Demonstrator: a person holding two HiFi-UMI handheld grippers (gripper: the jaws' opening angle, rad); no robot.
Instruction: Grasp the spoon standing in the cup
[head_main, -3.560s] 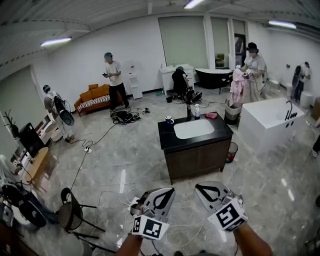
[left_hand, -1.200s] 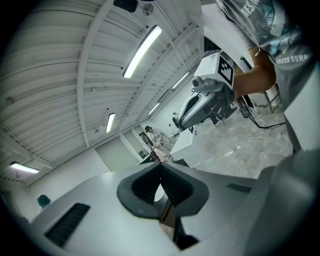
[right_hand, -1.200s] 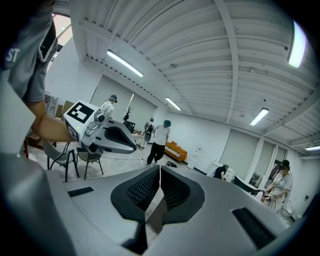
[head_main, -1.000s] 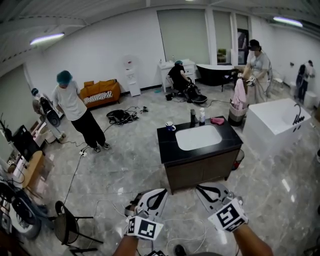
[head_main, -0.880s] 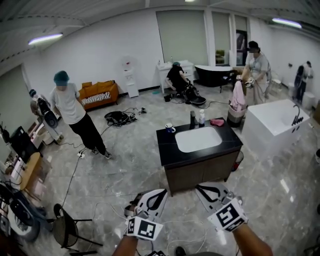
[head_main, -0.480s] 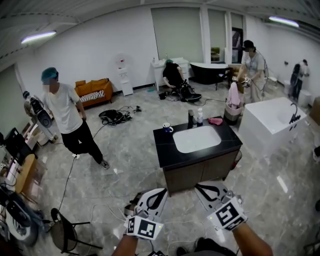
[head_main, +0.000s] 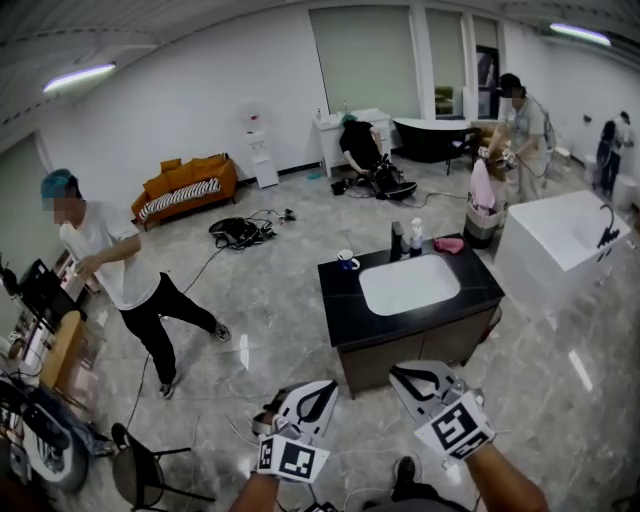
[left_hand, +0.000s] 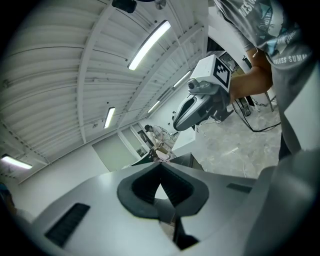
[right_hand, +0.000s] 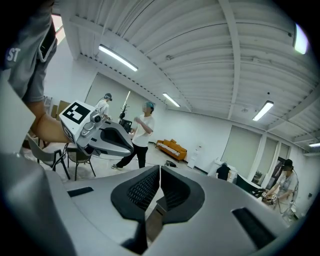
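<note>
A white cup with a dark rim (head_main: 347, 260) stands on the far left corner of the black vanity counter (head_main: 340, 312), well ahead of me. A spoon in it is too small to make out. My left gripper (head_main: 328, 385) and right gripper (head_main: 397, 372) are held side by side low in the head view, short of the counter. Both are shut with nothing between the jaws. The left gripper view shows its jaw tips meeting (left_hand: 161, 164) and the right gripper (left_hand: 200, 105) beside it. In the right gripper view the tips also meet (right_hand: 160, 167).
The counter holds a white sink (head_main: 410, 283), two bottles (head_main: 404, 238) and a pink cloth (head_main: 449, 244). A person in a white shirt (head_main: 110, 270) strides at the left. A white bathtub (head_main: 560, 240) stands right, a black chair (head_main: 140, 472) lower left, cables (head_main: 240, 232) on the floor.
The person in the white shirt has walked from the back wall toward the front left. The counter has come slightly nearer in the head view. Both grippers stay shut in the same place.
</note>
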